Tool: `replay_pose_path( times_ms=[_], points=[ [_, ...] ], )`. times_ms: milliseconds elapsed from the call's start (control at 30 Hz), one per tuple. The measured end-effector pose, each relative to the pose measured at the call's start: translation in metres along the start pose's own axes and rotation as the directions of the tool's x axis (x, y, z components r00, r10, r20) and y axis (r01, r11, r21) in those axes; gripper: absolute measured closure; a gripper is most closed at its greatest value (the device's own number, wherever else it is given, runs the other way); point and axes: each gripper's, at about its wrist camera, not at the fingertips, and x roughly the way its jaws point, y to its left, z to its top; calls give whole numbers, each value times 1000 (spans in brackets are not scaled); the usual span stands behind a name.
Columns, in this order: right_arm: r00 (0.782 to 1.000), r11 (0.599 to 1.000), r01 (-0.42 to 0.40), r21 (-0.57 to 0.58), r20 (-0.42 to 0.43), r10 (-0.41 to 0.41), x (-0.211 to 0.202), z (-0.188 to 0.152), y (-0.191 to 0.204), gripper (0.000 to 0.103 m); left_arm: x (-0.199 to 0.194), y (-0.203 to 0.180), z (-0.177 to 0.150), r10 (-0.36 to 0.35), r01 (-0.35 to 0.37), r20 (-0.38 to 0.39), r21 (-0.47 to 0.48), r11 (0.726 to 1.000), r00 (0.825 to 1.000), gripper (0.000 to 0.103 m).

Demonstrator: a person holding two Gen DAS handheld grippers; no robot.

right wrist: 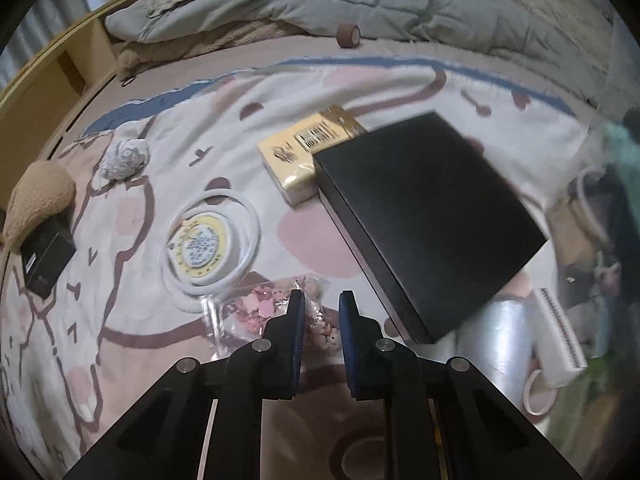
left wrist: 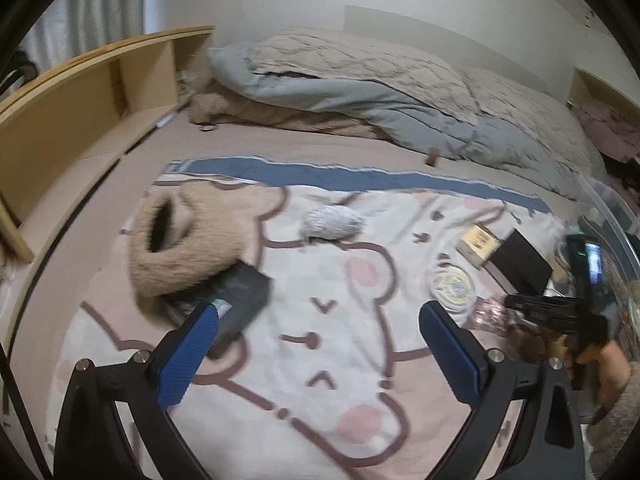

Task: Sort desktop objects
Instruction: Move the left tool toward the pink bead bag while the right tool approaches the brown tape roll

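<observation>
My right gripper (right wrist: 321, 300) points down at a clear bag of pink charms (right wrist: 256, 308) on the bear-print blanket (right wrist: 132, 320). Its jaws stand nearly together, with part of the bag pinched between them. Beside it lie a white cable coil around a yellow disc (right wrist: 208, 240), a flat black box (right wrist: 428, 216) and a yellow tissue pack (right wrist: 308, 152). My left gripper (left wrist: 322, 312) hangs wide open over the blanket (left wrist: 320, 380), holding nothing. A small black box (left wrist: 240, 300) lies just beyond its left finger, against a fluffy tan plush item (left wrist: 180, 240). A grey fuzzy ball (left wrist: 332, 222) lies farther back.
A rumpled grey and beige quilt (left wrist: 360, 80) fills the far side, and a wooden headboard shelf (left wrist: 80, 92) runs along the left. A brown tape roll (right wrist: 348, 34) sits by the quilt. At the right are a silver cylinder (right wrist: 496, 344), a white comb-like item (right wrist: 558, 340) and a clear container (left wrist: 612, 216).
</observation>
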Motion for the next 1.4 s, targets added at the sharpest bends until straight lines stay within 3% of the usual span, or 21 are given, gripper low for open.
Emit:
replay_pose_path(
  times_ms=[333, 667, 867, 933, 1033, 1133, 1267, 1400],
  points=[
    [995, 995, -95, -18, 21, 95, 15, -16, -4, 85, 12, -62, -8, -73, 76, -28, 138, 987, 997, 3],
    [982, 973, -187, -133, 1, 189, 4, -44, 12, 85, 37, -82, -24, -82, 100, -101, 182, 978, 992, 3],
    [978, 943, -206, -263, -27, 206, -7, -63, 39, 85, 43, -82, -29, -82, 103, -116, 190, 976, 990, 3],
    [966, 924, -259, -282, -73, 249, -10, -69, 48, 85, 46, -81, -32, -77, 100, -126, 193, 976, 989, 3],
    [926, 875, -374, -306, -172, 336, -16, -83, 62, 85, 49, -80, -35, -75, 101, -137, 190, 977, 988, 3],
    [907, 879, -413, -240, -197, 372, -22, -81, 55, 85, 54, -78, -39, -71, 100, -146, 200, 975, 987, 3],
    [923, 910, -385, -156, -81, 376, -48, -68, 19, 85, 65, -77, -46, -71, 107, -171, 210, 972, 983, 3],
    [968, 962, -242, -126, 40, 248, -70, -65, -13, 85, 72, -82, -52, -106, 147, -192, 217, 965, 976, 3]
  ],
)
